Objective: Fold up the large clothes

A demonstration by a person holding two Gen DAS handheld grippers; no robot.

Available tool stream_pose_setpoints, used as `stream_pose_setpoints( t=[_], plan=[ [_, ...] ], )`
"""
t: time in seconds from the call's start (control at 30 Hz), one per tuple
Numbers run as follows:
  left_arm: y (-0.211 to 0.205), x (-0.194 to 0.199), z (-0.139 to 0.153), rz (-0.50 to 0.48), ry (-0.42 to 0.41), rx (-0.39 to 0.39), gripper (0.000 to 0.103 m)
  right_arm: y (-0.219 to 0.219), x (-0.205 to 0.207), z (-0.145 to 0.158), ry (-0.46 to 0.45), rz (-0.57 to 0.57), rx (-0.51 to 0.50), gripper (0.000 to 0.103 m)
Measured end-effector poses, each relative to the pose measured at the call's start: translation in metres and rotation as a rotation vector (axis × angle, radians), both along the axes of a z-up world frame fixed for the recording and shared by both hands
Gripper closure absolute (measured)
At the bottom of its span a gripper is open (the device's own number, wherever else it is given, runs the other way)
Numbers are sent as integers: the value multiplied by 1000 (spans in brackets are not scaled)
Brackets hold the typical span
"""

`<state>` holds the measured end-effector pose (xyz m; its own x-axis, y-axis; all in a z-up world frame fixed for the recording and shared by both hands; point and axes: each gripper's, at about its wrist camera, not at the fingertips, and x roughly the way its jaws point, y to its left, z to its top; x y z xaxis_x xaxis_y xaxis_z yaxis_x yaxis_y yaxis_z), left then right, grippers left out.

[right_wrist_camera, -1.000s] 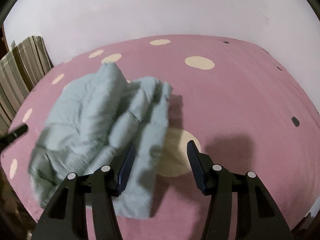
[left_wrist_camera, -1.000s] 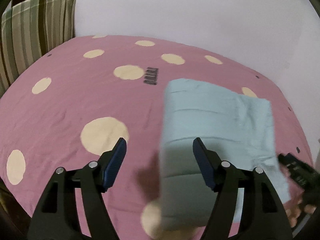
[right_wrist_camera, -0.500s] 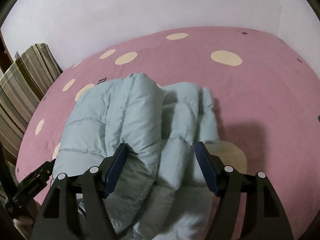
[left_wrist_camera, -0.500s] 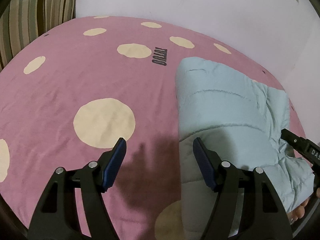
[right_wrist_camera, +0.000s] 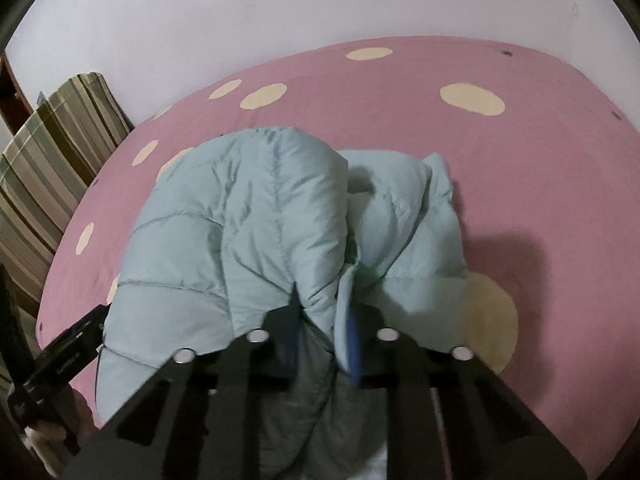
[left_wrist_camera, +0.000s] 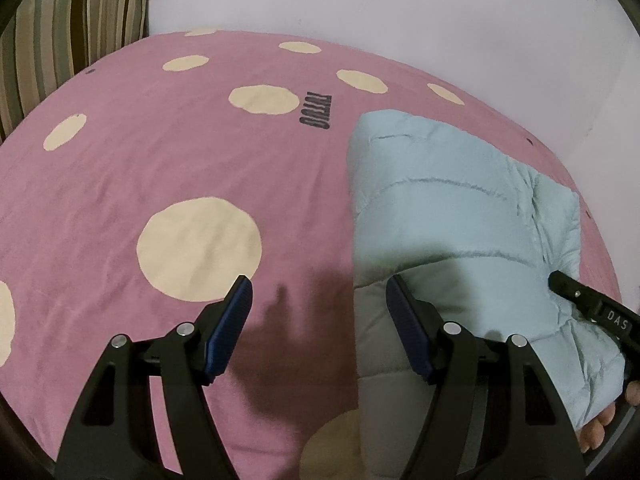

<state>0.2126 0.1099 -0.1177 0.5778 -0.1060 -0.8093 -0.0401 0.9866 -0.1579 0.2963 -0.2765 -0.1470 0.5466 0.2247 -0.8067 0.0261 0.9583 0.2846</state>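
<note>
A pink bed sheet (left_wrist_camera: 120, 184) with cream polka dots is covering the bed and filling most of both views, lightly wrinkled, with a short dark printed word (left_wrist_camera: 316, 111) lying beside one of the dots toward the far side. A plain pale wall (left_wrist_camera: 360, 0) is rising straight behind the bed, and a cushion with green, brown and cream stripes (left_wrist_camera: 60, 32) is standing at the bed's left end, against that wall. The light blue puffer jacket (left_wrist_camera: 440, 216) is lying bunched on the sheet near the close edge of the bed, its quilted panels piled into a rounded hump with a second fold slumping beside it. The left gripper (left_wrist_camera: 318, 320) is hovering just above the sheet with its jaws wide apart and holding nothing; its right finger is sitting over the jacket's left edge, and the gripper is casting a dark shadow on the pink fabric. The right gripper (right_wrist_camera: 322, 320) is sitting at the near side of the jacket with its jaws drawn close together and clamping a thick fold of the blue fabric, which is bulging up and over the fingers. Each gripper is showing at the edge of the other's view, beside the jacket.
</note>
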Motion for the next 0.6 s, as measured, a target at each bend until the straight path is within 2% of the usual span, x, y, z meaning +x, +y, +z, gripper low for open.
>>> stream_pose_setpoints(
  t=[0.13,0.27,0.4,0.6],
  plan=[
    [-16,-2,8,-38,-28,6,33,-12,-2,4,-18,-21,-48,90],
    [-41,4,1,-94,-1,50,32,-28,0,-10,3,-48,-100,90],
    [-65,12,-10,-135,26,124,31,-40,6,-31,53,-51,-91,89],
    [-83,24,-35,-159,67,176,30,-47,10,-60,86,-42,-71,87]
  ],
)
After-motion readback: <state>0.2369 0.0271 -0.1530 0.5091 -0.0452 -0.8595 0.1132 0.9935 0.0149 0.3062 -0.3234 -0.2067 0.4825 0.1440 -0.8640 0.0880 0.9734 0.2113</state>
